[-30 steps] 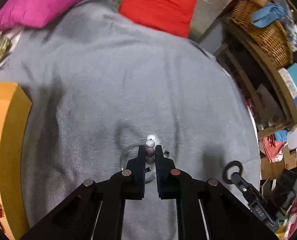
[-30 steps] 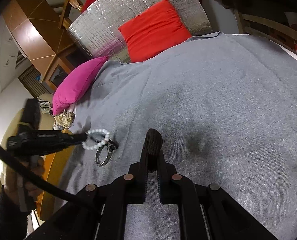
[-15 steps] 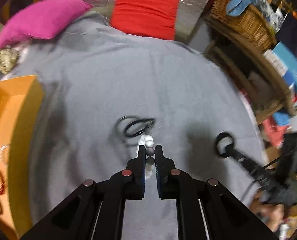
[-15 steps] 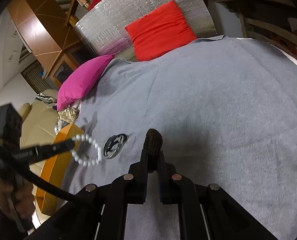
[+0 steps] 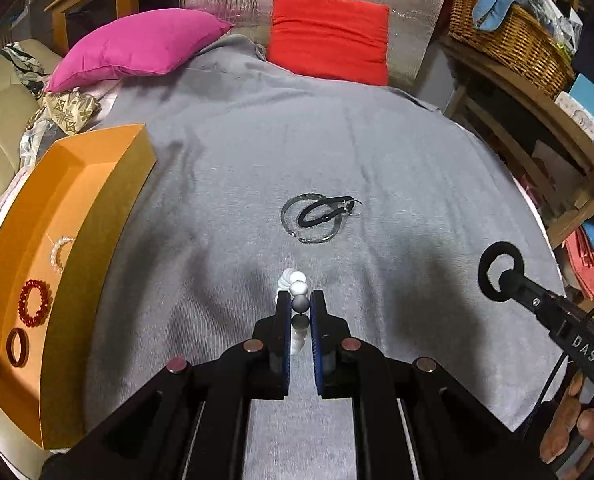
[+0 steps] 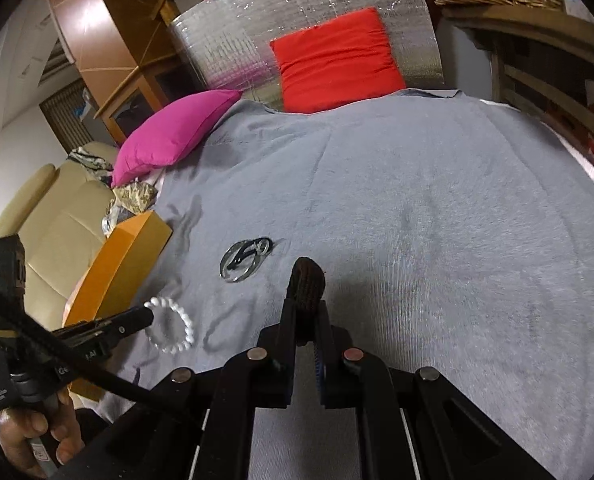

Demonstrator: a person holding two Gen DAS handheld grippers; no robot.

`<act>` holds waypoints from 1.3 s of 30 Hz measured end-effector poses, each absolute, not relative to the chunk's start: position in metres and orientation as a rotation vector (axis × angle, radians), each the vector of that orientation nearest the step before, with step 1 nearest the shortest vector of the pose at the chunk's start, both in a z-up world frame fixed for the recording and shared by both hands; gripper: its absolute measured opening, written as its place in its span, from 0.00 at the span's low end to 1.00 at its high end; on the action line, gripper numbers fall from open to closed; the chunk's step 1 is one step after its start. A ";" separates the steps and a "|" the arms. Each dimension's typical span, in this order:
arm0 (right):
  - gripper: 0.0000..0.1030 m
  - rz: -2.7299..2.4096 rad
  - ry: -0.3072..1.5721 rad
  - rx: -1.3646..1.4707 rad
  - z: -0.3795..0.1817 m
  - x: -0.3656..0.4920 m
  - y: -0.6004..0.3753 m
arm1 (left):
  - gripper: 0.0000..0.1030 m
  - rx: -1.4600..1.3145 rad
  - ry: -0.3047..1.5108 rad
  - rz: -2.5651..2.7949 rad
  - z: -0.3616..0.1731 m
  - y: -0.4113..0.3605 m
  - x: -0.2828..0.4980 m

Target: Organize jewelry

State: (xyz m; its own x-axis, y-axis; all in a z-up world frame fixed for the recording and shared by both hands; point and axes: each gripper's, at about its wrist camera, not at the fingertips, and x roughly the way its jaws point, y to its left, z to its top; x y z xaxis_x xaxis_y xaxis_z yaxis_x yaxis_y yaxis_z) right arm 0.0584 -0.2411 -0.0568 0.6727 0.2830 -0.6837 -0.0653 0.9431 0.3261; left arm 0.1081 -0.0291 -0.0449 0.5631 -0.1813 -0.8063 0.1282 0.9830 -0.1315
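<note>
**A:** Your left gripper (image 5: 300, 308) is clamped on the white bead bracelet (image 6: 171, 327), and it holds only a bead or two. The rest of the loop hangs free above the grey blanket (image 5: 377, 152), beside the orange box (image 5: 97, 216) but not over it.

**B:** So what goes wrong on the way across?

**A:** The beads are round and smooth, so they may roll out of the pinch if you swing fast or tilt. The dangling loop could also catch on the box's near wall if you come in low. Lift clear of that wall first.

**B:** And the right side?

**A:** Your right gripper (image 6: 305, 312) is closed on a dark ring (image 6: 307, 280), held up off the blanket. Keep it well away from the bangles and black loop (image 5: 320, 217) still lying there; they overlap, so nudging one likely drags the others.

**B:** Inside the box?

**A:** A red bead bracelet (image 5: 35, 307), a dark ring and a pale bracelet already lie there. Dropping onto them could tangle things.
</note>
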 end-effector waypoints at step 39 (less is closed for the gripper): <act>0.08 0.240 0.815 0.293 -0.056 0.026 -0.223 | 0.09 -0.141 0.906 -0.222 -0.025 0.000 0.072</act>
State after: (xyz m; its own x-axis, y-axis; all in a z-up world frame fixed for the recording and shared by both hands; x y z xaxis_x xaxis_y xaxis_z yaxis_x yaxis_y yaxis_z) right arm 0.0262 -0.2226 -0.0563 0.6625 0.3206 -0.6770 -0.0975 0.9330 0.3464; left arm 0.0717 0.0000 -0.0248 0.5963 -0.2497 -0.7629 0.1309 0.9679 -0.2145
